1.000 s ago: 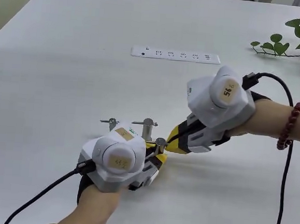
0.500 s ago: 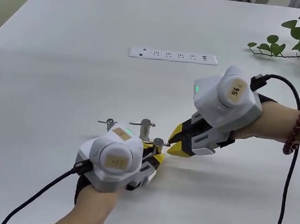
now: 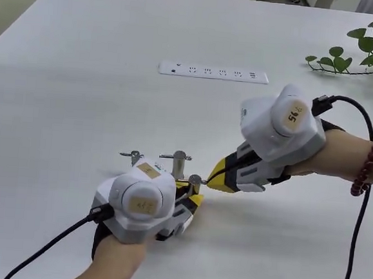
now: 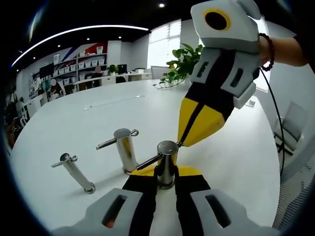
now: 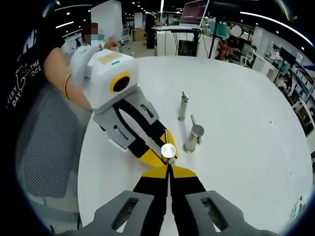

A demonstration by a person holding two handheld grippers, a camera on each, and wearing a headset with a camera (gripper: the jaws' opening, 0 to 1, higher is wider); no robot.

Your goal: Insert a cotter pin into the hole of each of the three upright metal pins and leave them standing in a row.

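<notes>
Three upright metal pins stand in a short row on the white table [image 3: 80, 92]. The far left pin [image 3: 134, 156] [image 4: 74, 172] and the middle pin [image 3: 179, 163] [image 4: 126, 149] each carry a cotter pin through the top. My left gripper [image 3: 192, 193] [image 4: 166, 183] is shut on the lower shaft of the nearest pin [image 3: 195, 179] [image 4: 167, 162] [image 5: 168, 150]. A cotter pin [image 4: 146, 161] passes through its head, legs sticking out left. My right gripper [image 3: 212, 179] [image 5: 169, 166] [image 4: 181, 142] is shut at the pin's head, pinching the cotter pin's other end.
A white power strip [image 3: 213, 72] lies farther back on the table. A green plant [image 3: 358, 49] trails in at the far right. Black cables [image 3: 353, 243] run from both grippers toward the near edge. A person's arm and a mesh chair [image 5: 49, 142] sit beyond the table edge.
The right gripper's body has swung slightly right and up while its tips stay at the nearest pin's head. The left gripper keeps its hold. The pins have not moved.
</notes>
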